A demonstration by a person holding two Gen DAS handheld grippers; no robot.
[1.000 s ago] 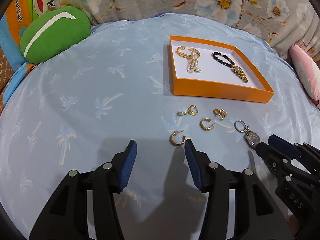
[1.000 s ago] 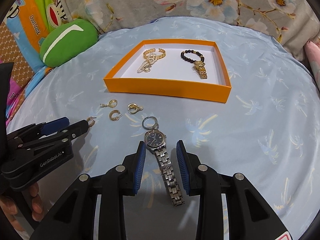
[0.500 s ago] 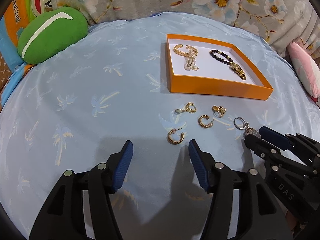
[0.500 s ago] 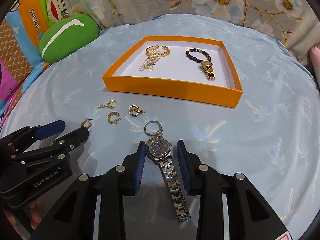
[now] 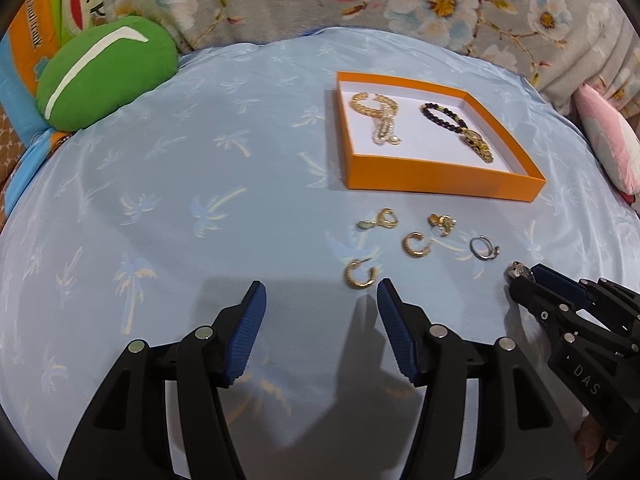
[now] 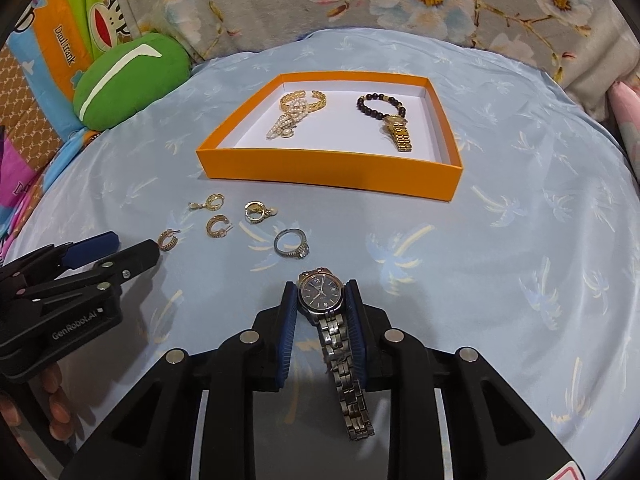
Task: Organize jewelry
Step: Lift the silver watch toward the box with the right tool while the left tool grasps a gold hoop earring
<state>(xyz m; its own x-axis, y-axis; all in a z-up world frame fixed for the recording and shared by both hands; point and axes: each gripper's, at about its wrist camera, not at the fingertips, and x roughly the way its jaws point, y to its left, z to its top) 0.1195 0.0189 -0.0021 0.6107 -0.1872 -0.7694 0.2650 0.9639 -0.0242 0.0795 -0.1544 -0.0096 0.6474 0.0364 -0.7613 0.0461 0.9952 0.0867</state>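
A silver watch (image 6: 319,294) with a dark dial sits between the blue pads of my right gripper (image 6: 321,286). Its jaws are closing and press on both sides of the case, while the strap trails back under the gripper. My left gripper (image 5: 321,286) stands open over bare cloth, with a gold hoop earring (image 5: 360,274) just beyond its right finger. Three more gold earrings (image 5: 416,244) and a silver ring (image 5: 482,248) lie before the orange box (image 5: 440,176). The box holds gold bracelets (image 6: 298,110) and a dark bead bracelet (image 6: 384,108).
Everything lies on a pale blue palm-print cloth (image 5: 180,200). A green cushion (image 5: 104,72) sits at the back left and a pink cushion (image 5: 608,144) at the right edge. Floral fabric runs along the back. A person's fingers (image 6: 52,396) hold the left gripper.
My right gripper's jaws have narrowed onto the watch case, and the watch now sits apart from the silver ring. My left gripper's jaws have widened a little.
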